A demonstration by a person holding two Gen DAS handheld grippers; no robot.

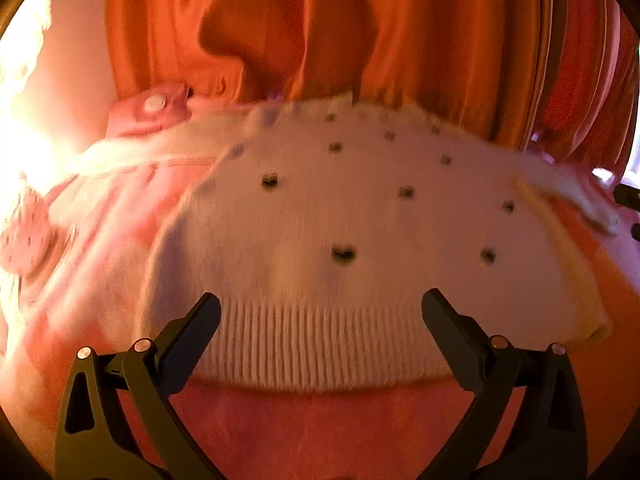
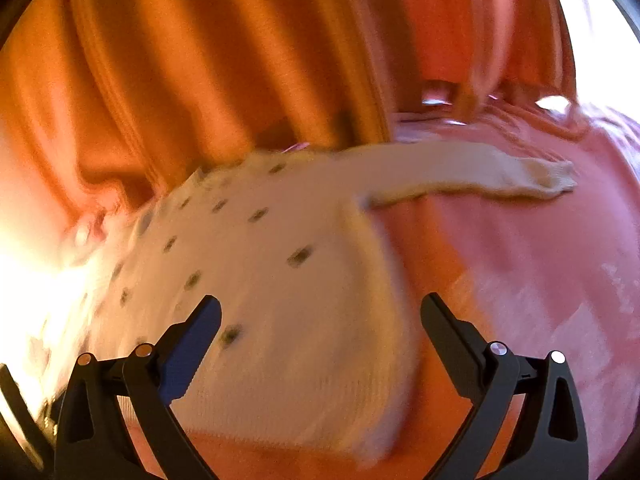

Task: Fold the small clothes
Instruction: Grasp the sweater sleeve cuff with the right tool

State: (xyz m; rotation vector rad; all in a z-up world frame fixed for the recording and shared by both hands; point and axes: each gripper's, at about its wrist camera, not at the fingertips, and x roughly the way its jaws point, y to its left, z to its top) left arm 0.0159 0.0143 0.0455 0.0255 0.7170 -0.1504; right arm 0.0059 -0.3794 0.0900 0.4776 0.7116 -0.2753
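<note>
One white knit sweater (image 1: 344, 232), dark heart motifs, lying flat on the pink bedspread (image 1: 320, 432), ribbed hem toward the near edge; one sleeve (image 2: 472, 172) stretched rightward; left gripper (image 1: 320, 308) jaws spread, over hem; right gripper (image 2: 320, 312) jaws spread, over right side; orange curtain (image 1: 320, 20) behind.

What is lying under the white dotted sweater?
The white dotted sweater lies on a pink cloth surface. At its left edge it overlaps a pink garment. Anything beneath its middle is covered.

1 white dotted knit sweater (image 1: 320, 216) ahead of claw, 1 pink snap-button garment (image 1: 148, 114) far left, 2 claws: left claw (image 1: 320, 312), right claw (image 2: 320, 316).
</note>
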